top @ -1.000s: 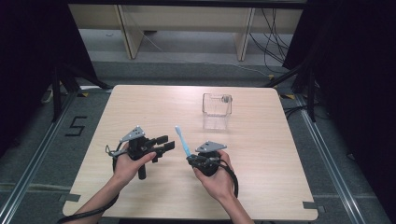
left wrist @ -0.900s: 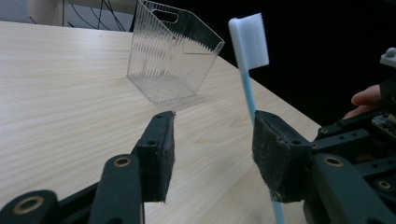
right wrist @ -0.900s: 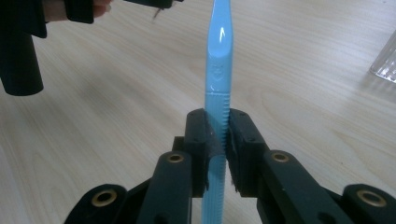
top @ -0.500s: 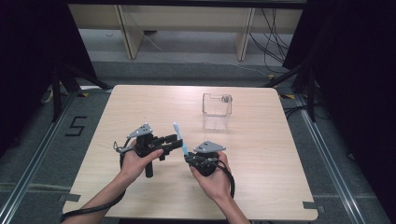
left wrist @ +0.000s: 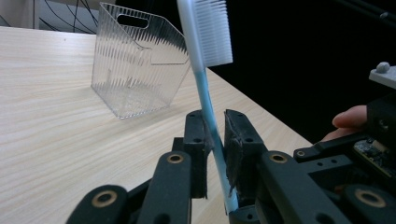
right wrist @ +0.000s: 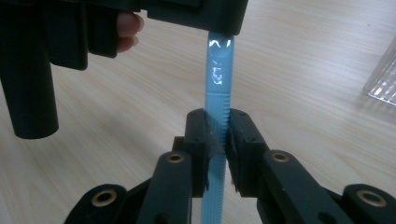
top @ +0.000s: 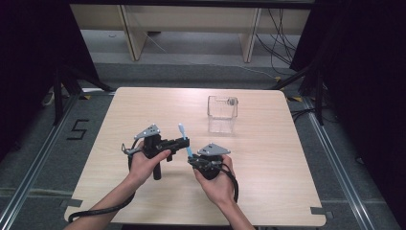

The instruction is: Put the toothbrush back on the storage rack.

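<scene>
My toothbrush (top: 184, 140) is light blue with a white bristle head. It stands slightly tilted, head up, just left of the frame's centre, above the table (top: 268, 167).

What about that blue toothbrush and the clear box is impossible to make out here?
- Toothbrush: in the left gripper view the head's tip is cut off by the top edge; in the right gripper view the left gripper hides the head.
- Clear box: the small thing at its rim in the high view is too small to identify.
</scene>
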The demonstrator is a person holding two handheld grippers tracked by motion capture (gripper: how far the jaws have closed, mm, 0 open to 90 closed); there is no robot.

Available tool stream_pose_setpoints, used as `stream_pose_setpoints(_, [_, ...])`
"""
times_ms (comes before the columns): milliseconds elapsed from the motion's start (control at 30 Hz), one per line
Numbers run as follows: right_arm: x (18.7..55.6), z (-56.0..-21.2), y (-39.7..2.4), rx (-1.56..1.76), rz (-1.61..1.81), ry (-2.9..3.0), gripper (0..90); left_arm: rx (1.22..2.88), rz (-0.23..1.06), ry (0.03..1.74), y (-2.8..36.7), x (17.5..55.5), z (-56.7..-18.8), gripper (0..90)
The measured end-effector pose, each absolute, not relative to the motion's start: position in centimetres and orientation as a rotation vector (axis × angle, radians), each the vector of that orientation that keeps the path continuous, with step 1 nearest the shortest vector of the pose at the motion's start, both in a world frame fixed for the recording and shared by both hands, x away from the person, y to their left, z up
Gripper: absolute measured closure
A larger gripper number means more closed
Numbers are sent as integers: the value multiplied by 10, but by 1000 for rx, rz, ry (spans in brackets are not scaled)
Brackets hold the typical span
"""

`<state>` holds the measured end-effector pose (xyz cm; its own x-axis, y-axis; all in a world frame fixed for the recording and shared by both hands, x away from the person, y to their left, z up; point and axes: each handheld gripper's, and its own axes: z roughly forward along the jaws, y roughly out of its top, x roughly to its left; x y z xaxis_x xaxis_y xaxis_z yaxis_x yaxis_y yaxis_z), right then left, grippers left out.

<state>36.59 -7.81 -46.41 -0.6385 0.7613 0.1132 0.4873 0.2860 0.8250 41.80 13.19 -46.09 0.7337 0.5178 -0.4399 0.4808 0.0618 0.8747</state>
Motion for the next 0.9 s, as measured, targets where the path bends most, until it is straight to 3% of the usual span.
stream_pose_setpoints(433, [369,-465,-71,1164,1294,2262,779,1608,88,754,125,412,-453,856])
stream_pose_setpoints(700, [368,-462,-79,1143,1332,2240,605,1642,166,693,130,413,-447,858])
stream_pose_setpoints(900, [368,-461,-86,1070,1343,2200,560,1640,215,657,129,412,-445,858])
